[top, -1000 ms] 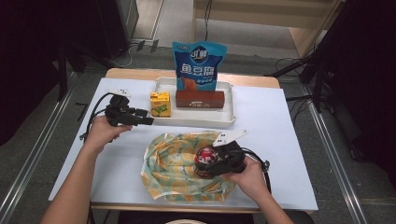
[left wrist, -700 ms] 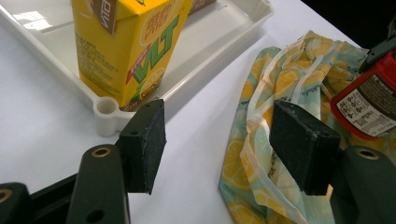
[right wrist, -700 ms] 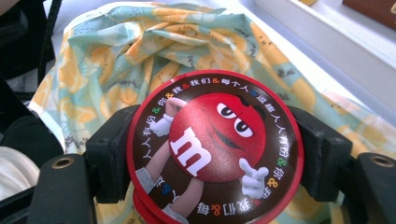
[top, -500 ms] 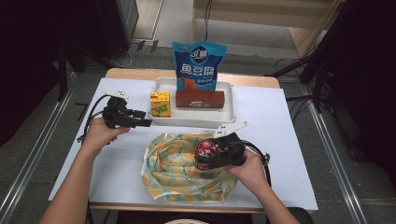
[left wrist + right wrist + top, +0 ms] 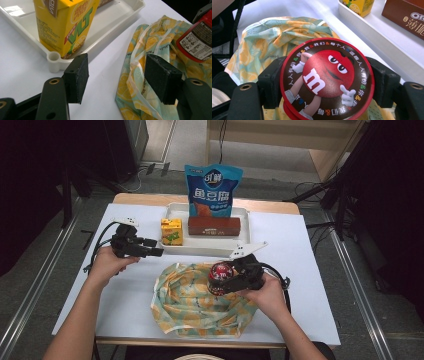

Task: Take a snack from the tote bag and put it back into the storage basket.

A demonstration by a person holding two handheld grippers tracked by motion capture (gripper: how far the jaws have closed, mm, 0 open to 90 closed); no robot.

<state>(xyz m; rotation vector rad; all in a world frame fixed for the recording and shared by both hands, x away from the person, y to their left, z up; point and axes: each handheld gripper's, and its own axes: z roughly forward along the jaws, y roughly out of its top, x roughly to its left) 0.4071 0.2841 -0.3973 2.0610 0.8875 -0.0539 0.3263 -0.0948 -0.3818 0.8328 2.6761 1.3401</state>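
One tub (image 5: 220,273) was all I had in hand: a round candy tub with a red cartoon lid, clamped across its width by my right gripper (image 5: 231,281). In the right gripper view the two jaws pressed on opposite sides of the lid (image 5: 326,79), so that grip looked firm. The tub stood upright, its long axis vertical, over the right part of the bag (image 5: 196,296), a crumpled cloth one with a lemon print lying on the table (image 5: 310,285) in front of the tray (image 5: 175,211).

My left gripper (image 5: 152,247) held nothing. Its jaws stood apart, hovering over bare table just left of the bag and near the tray's front corner, where the carton (image 5: 171,230) stood. In the left gripper view the bag's folded rim (image 5: 136,82) lay ahead and to the right of the pads (image 5: 79,78), with the tub's red side (image 5: 196,41) farther off behind it.

As I judged it, the coming move turned on that rim. The left gripper was much the nearer to the bag's left edge, and the cloth lay just off its right jaw. I could not make out a clear mouth in the bag from above, so I reckoned the left would have to pinch and lift the rim before the tub could go down inside.
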